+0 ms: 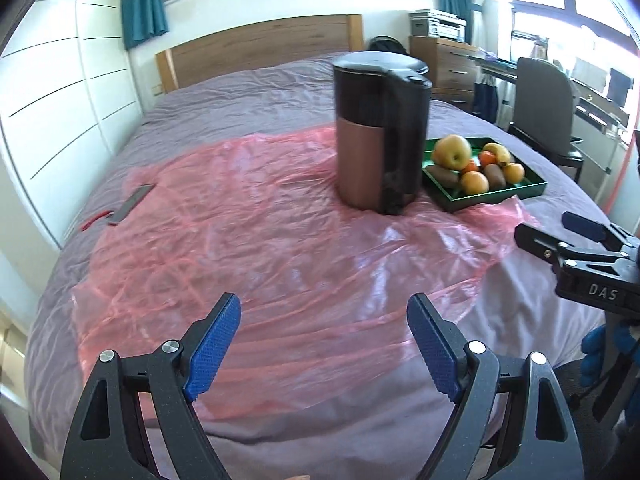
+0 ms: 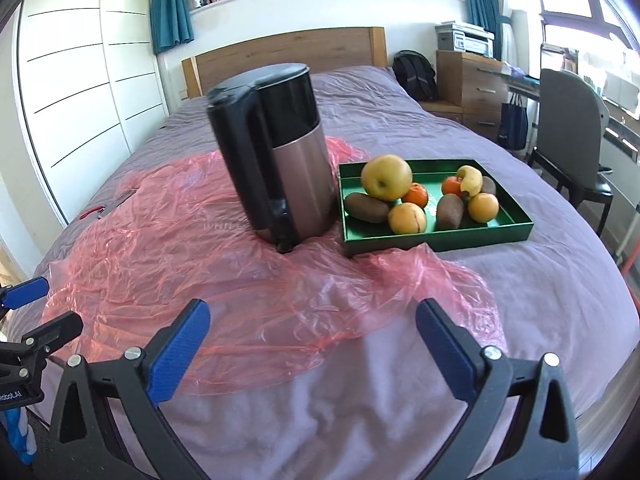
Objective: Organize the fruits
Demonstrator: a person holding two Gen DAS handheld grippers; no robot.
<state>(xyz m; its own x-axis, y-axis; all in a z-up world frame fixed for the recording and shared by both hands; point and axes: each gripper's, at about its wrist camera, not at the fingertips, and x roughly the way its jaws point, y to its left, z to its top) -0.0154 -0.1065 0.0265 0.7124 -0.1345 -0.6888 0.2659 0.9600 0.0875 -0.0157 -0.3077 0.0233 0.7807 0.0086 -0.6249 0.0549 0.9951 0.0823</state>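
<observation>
Bed (image 2: 520,300) with purple cover, things on top.
Pink plastic sheet (image 2: 192,280) spread over it; kettle (image 2: 276,168) upright on the sheet, green tray (image 2: 440,238) of fruit just beside, front corner on sheet edge.

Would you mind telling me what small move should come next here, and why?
Probably ease the right gripper forward and to the right toward the green rectangular tray. Both grippers hang open and empty above the purple bedspread, well short of the fruit, and the tray lies on the right gripper's side, beside the black and copper electric kettle. The left gripper is farther away, with the kettle partly blocking its path.
</observation>
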